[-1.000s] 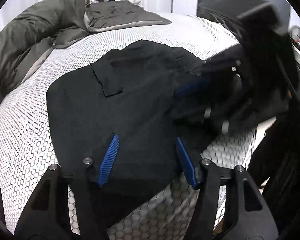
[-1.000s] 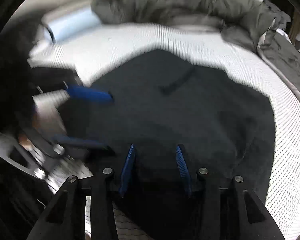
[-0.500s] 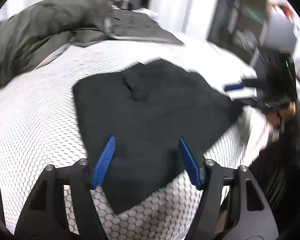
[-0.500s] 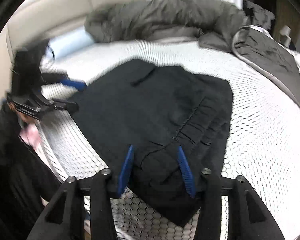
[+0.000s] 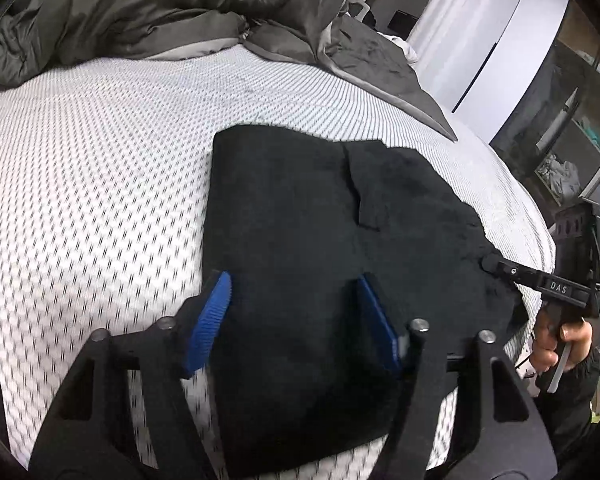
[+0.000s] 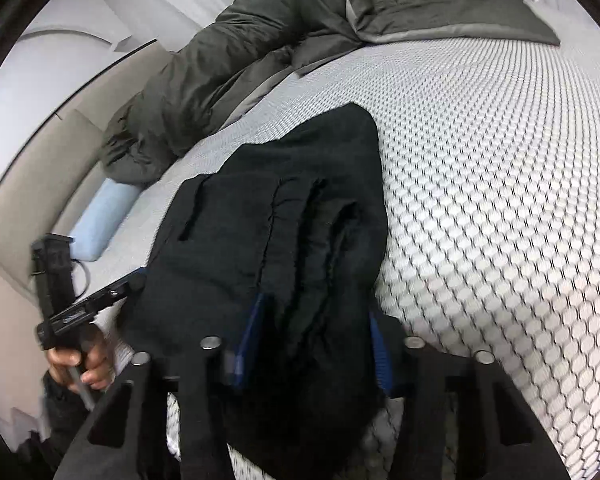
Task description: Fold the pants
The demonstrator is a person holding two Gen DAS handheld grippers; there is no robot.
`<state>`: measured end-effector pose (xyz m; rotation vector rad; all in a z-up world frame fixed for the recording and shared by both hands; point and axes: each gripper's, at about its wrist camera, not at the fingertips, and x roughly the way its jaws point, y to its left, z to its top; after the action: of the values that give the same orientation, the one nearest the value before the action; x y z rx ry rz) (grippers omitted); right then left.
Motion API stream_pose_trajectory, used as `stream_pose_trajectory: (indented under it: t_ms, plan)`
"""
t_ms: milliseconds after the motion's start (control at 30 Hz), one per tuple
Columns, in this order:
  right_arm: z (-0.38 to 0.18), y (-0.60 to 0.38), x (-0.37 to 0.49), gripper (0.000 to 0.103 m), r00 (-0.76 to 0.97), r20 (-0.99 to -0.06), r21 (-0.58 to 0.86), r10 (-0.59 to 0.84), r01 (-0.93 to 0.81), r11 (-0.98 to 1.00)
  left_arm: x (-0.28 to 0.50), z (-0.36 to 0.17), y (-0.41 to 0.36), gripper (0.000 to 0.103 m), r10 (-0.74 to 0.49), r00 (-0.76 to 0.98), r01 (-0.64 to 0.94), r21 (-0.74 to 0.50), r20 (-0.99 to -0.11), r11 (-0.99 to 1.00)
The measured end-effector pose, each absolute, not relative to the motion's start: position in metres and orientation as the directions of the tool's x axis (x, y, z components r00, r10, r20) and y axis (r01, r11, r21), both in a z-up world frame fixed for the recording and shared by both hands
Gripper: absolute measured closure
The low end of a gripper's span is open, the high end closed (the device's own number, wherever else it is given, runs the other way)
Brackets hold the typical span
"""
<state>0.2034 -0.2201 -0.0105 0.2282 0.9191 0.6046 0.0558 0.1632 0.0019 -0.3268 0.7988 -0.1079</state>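
Here both closing grippers' fingers (image 5: 210, 318) straddle the black pants (image 5: 300, 240).

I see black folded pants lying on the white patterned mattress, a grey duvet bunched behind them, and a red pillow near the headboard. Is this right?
Not quite: the pillow is light blue, not red, as the right wrist view shows. The black pants do lie folded on the white patterned mattress, with the grey duvet bunched behind them.

Bed (image 5: 100, 168): white cover with a honeycomb mesh pattern. Black pants (image 5: 320, 216) lie folded flat on it near the front edge. Rumpled dark grey duvet (image 5: 140, 12) piled along the far side. Light blue pillow (image 6: 100, 220) at the beige headboard (image 6: 24, 184) end.
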Motion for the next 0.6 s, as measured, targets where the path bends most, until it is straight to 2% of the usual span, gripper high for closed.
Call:
stream_pose_trajectory:
  t_ms: [100,200,267,333,400,500,533,600]
  plan:
    - [-0.001,-0.206,0.221,0.075,0.483,-0.663,0.419,0.572,-0.395,0.818,0.093,0.007,0.155,0.043,-0.176,0.709,-0.033,-0.281,-0.683,0.959]
    - [-0.003,-0.193,0.243,0.075,0.494,-0.68,0.385,0.541,-0.387,0.838,0.119,0.009,0.155,0.043,-0.16,0.694,-0.05,-0.268,-0.703,0.962]
    - [-0.005,-0.196,0.247,0.074,0.476,-0.687,0.413,0.549,-0.366,0.834,0.12,0.01,0.155,0.043,-0.148,0.675,-0.068,-0.261,-0.723,0.963]
    - [-0.004,-0.205,0.245,0.068,0.443,-0.693,0.445,0.569,-0.358,0.821,0.106,0.013,0.156,0.043,-0.163,0.661,-0.043,-0.253,-0.733,0.966]
    - [-0.005,-0.216,0.243,0.054,0.424,-0.687,0.473,0.59,-0.354,0.807,0.086,0.008,0.161,0.042,-0.211,0.641,-0.026,-0.296,-0.738,0.955]
    - [-0.013,-0.23,0.24,0.053,0.403,-0.673,0.521,0.621,-0.338,0.784,0.064,-0.002,0.175,0.043,-0.309,0.623,-0.021,-0.41,-0.718,0.912]
    - [-0.016,-0.233,0.239,0.053,0.395,-0.666,0.538,0.633,-0.333,0.774,0.063,-0.003,0.179,0.045,-0.324,0.627,-0.015,-0.428,-0.708,0.904]
    - [-0.017,-0.233,0.237,0.053,0.4,-0.661,0.541,0.635,-0.333,0.773,0.062,-0.006,0.186,0.064,-0.353,0.633,-0.012,-0.465,-0.689,0.885]
